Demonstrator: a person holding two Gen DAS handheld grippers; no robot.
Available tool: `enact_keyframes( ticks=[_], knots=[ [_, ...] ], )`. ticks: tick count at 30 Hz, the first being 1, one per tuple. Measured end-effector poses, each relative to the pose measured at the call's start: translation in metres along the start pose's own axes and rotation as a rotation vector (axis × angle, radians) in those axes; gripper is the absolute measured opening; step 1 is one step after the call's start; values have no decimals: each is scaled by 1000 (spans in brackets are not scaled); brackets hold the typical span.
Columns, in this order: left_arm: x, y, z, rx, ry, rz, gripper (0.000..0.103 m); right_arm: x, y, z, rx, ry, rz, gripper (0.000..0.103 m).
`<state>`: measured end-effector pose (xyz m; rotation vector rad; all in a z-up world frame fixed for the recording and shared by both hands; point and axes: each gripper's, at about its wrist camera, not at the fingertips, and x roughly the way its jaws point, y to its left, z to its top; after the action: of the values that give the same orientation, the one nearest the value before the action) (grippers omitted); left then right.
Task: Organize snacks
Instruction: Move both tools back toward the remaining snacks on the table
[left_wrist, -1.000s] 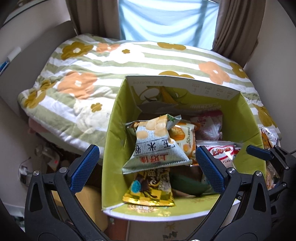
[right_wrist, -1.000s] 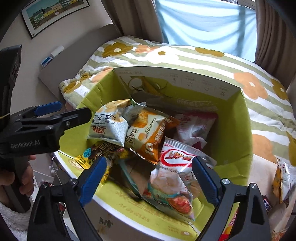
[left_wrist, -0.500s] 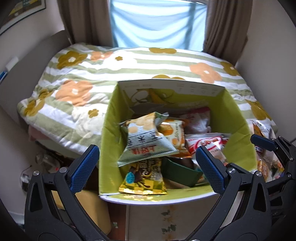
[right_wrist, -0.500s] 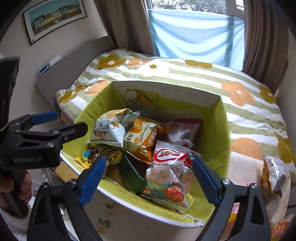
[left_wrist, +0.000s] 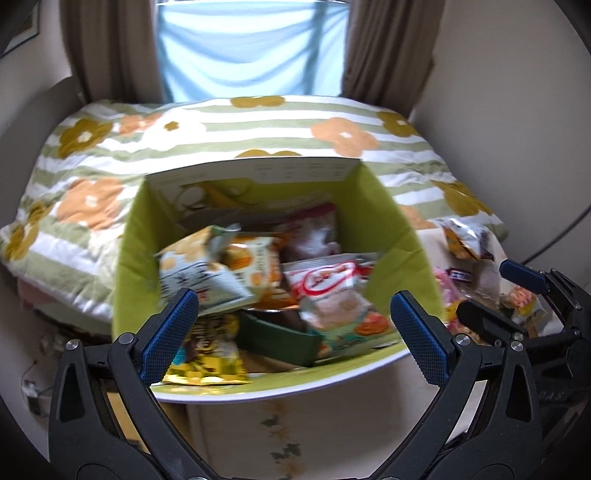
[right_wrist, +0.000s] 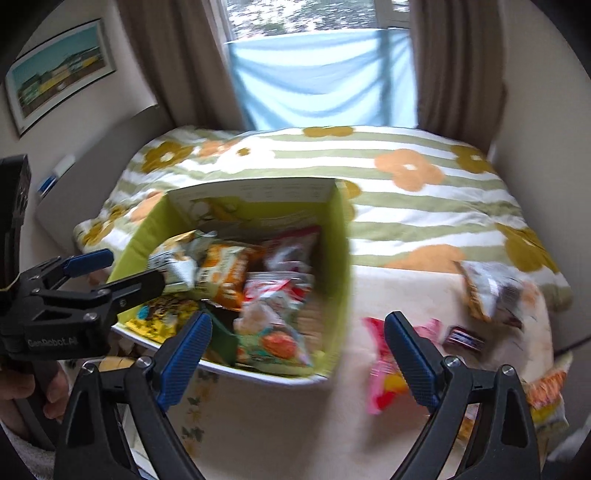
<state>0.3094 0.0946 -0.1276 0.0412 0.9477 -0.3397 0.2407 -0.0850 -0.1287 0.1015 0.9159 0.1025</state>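
Both grippers, left (left_wrist: 293, 334) and right (right_wrist: 295, 352), spread and empty, have drawn back from our box (right_wrist: 341, 258) toward the loose snacks (right_wrist: 384, 373).

Cardboard box (right_wrist: 334, 258) sits on table (right_wrist: 280, 417), snack packets (left_wrist: 266, 280) piled inside. Loose snack packets (right_wrist: 388, 369) lie on table right of box. Bed with quilt (right_wrist: 406, 206) behind table, curtained window (right_wrist: 325, 74) beyond.

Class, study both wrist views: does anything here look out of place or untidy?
Yes. Several snack packets lie loose on the surface to the right of the green box, not in it. Inside the box, the packets are heaped at angles, not sorted.
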Motion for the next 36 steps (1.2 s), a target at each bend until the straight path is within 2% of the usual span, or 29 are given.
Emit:
enact_keyframes(
  ticks=[4, 5, 13, 17, 19, 22, 26, 29, 34, 36],
  knots=[
    [0, -27, -1, 29, 0, -23, 103, -18, -29, -9, 35, -15, -83, 96],
    [1, -35, -1, 32, 2, -29, 103, -21, -37, -12, 52, -16, -86, 102],
    [10, -111, -8, 47, 12, -40, 103, -45, -114, -41, 146, -5, -112, 102],
    [21, -151, -14, 56, 31, -47, 103, -47, -153, -61, 195, 38, -111, 102],
    [29, -172, -16, 64, 46, -42, 103, -41, -173, -71, 240, 114, -105, 102],
    [42, -204, -22, 81, 67, -12, 103, -33, -191, -84, 258, 167, -91, 102],
    [63, -227, -29, 84, 110, 20, 103, -24, -202, -96, 219, 210, -90, 102],
    [78, -242, -34, 97, 133, 41, 103, -17, -209, -108, 238, 222, -46, 102],
    [110, -262, -39, 151, 181, 103, 103, -5, -210, -123, 260, 256, -66, 102],
    [124, -266, -38, 169, 197, 117, 103, -4, -211, -129, 288, 258, -43, 102]
  ],
)
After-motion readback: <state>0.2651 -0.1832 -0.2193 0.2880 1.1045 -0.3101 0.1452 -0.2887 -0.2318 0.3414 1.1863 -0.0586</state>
